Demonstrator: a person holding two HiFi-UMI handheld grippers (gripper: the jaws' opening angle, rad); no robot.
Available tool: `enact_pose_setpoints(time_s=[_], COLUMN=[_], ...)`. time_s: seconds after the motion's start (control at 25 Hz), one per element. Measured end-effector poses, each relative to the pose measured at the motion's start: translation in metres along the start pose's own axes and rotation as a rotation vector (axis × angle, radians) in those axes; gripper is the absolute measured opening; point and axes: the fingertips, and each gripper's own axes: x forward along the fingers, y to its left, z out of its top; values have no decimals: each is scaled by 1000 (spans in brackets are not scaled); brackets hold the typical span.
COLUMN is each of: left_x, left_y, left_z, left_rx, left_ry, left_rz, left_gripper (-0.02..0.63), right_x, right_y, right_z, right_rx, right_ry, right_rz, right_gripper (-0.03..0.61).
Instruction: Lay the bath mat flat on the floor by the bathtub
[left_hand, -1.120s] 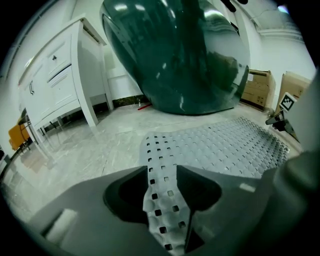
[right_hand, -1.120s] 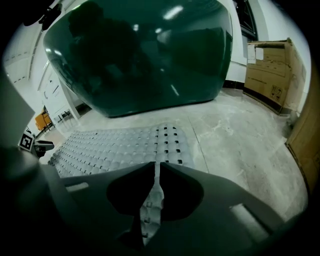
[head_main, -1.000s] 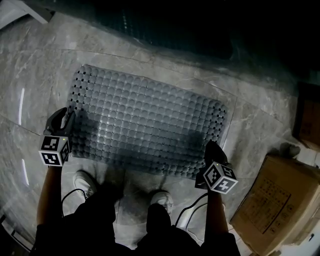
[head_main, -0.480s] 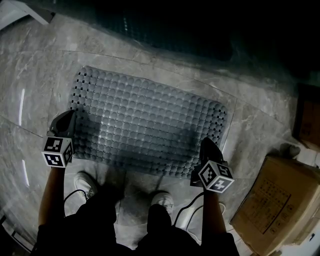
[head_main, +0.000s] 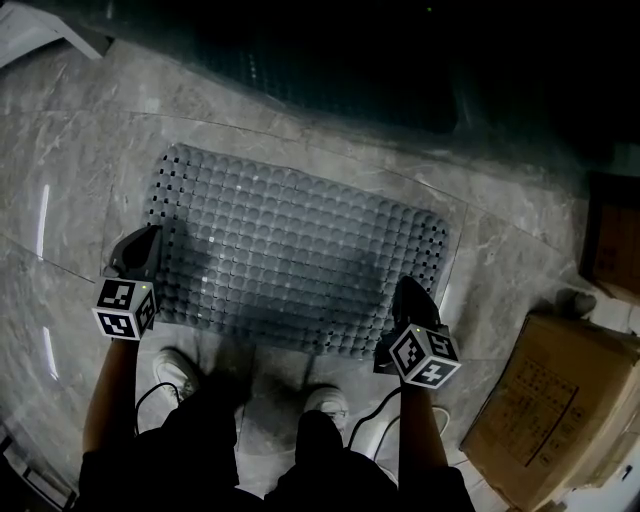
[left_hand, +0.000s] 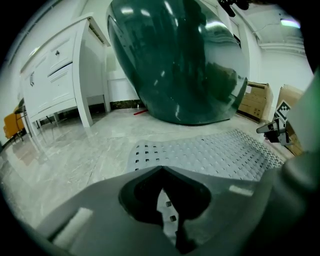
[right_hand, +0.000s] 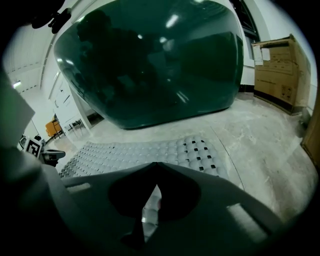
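Your left gripper (head_main: 150, 238) is shut empty, your right gripper's (head_main: 407, 288) fingers just closed empty; bump the bath mat (head_main: 300, 250) and it wrinkles

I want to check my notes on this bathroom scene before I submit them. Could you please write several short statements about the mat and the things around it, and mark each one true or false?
1. The bath mat lies spread flat on the floor. True.
2. The bathtub is white. False: it is dark green and glossy.
3. In the head view, a cardboard box stands to the right of the mat. True.
4. The person's shoes stand on the mat. False: they are on the bare floor, just short of the mat's near edge.
5. The mat has rows of holes near its short ends. True.
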Motion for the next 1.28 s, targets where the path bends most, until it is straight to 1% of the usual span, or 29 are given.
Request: enact_pose_setpoints(time_s=[0.36,0.56,0.68,0.88,1.28], left_x=[-22,-38,-50,-84,-163], left_y=[-4,-14,-19,-27,-29], left_z=[33,59,78,113,186], left_rx=[-29,-22,-29,-31,-27], left_ry=[-74,-102,-120,-123,-152], left_rz=[3,-11,-15,-32,-36], left_gripper=[2,1,2,1,0], right_x=[-15,-35,-49,-85,-164], right_y=[30,48,56,78,123], right_z=[34,63,83,115,184], right_rx=[-39,-74,-71,-60,-49], right_ry=[-33,-58,-72,-75,-107], right_rz=[21,30,25,31,40], right_gripper=[26,26,26,26,26])
